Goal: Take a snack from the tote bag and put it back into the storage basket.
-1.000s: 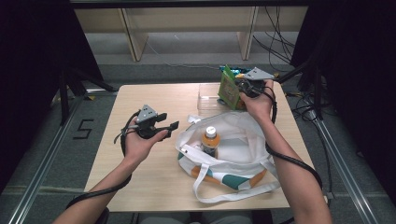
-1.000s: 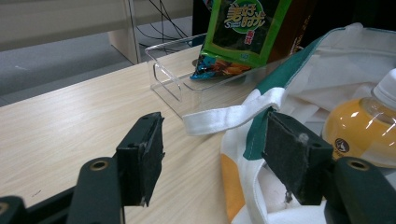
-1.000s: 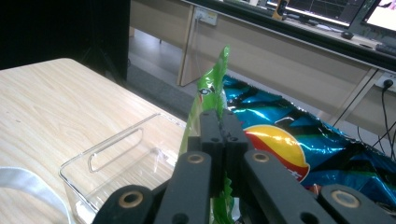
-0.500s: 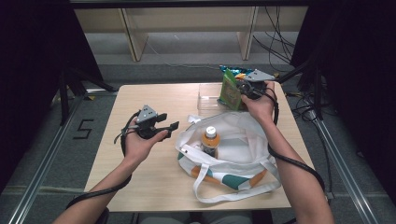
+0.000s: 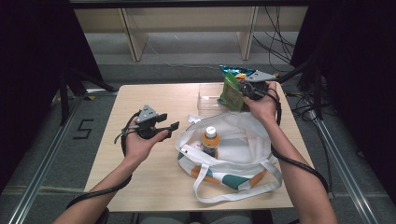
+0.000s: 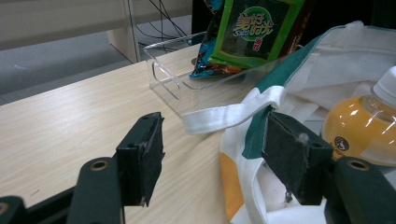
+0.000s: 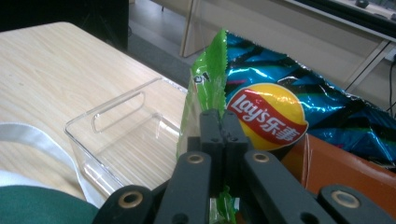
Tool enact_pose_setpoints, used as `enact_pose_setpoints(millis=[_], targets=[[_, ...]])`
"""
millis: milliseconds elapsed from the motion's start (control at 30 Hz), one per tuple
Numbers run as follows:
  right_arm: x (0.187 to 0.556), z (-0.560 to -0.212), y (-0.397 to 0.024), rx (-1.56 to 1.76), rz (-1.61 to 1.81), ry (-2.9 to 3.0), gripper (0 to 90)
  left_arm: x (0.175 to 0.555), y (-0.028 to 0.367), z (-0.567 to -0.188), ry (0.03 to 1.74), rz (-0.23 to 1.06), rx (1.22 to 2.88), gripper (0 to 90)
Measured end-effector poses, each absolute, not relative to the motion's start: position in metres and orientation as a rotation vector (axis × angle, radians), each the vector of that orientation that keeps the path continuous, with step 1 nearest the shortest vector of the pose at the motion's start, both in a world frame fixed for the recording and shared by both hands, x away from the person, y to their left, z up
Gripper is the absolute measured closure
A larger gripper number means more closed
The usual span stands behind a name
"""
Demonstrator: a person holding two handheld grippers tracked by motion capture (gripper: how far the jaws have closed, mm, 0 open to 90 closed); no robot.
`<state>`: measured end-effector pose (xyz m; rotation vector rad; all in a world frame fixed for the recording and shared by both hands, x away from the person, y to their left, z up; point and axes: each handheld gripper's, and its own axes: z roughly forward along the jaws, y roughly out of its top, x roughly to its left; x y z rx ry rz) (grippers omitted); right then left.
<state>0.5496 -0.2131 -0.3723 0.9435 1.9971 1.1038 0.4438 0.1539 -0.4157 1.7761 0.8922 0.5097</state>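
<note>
Right gripper (image 5: 246,89), upper right of the high view: fingers (image 7: 219,126) clamped flat on the edge of the green packet (image 5: 231,93), no gap visible in the right gripper view. The packet hangs upright over the clear tray (image 5: 205,100) at the far edge of the tabletop (image 5: 140,186), with its lower end at the tray's right side. Can't tell if it touches the tray floor. Blue chip bag (image 7: 299,107) sits right behind it.

Left gripper (image 5: 168,126), left of centre in the high view: fingers (image 6: 144,154) wide open, holding nothing, just left of the tote (image 5: 243,140). In the left gripper view a white tote strap (image 6: 224,116) lies beyond the gap between the fingers, not pinched.

Tote lies open at centre right of the high view, with an orange bottle (image 5: 211,140) upright inside.

Against the earlier frames: the packet sits a bit lower and closer to the tray than a second ago, with hardly any change since the half-second frame. Left hand, tote and bottle are unchanged. Both grips are the same as before.
</note>
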Motion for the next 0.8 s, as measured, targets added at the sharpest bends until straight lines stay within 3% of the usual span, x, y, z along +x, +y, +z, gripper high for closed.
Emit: enact_pose_setpoints(millis=[800], targets=[[0.5478,-0.3758,-0.217,0.973,1.012,2.061,90.0,0.4437,0.1533,-0.4155,0.893,0.508,1.774,36.9]])
